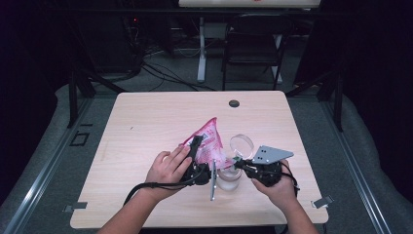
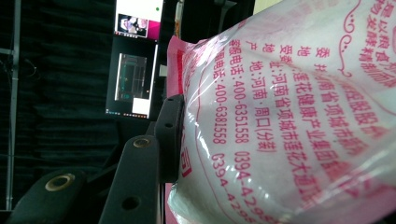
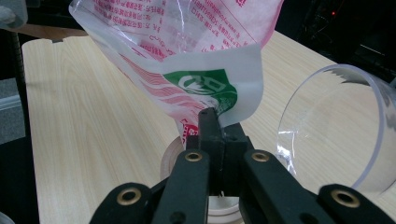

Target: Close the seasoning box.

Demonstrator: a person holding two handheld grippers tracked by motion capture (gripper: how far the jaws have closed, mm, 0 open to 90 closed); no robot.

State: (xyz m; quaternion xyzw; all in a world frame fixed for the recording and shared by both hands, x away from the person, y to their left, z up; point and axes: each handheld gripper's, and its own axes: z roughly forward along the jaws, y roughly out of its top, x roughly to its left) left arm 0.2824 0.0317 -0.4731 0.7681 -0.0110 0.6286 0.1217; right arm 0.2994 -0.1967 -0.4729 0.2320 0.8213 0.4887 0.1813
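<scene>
Bag (image 1: 208, 141) slants, top up-back, low corner over jar (image 1: 229, 179); both tools, left (image 1: 197, 155) and right (image 1: 237, 162), clamp it

Lab / recording studio — black curtains round a lone wooden table (image 1: 146, 122), cable bundles (image 1: 160, 68) on grey floor, folding chair (image 1: 253, 44) behind, lit monitors (image 2: 135, 70) w/ camera feeds at back — test-rig setup, no home furnishings.
</scene>
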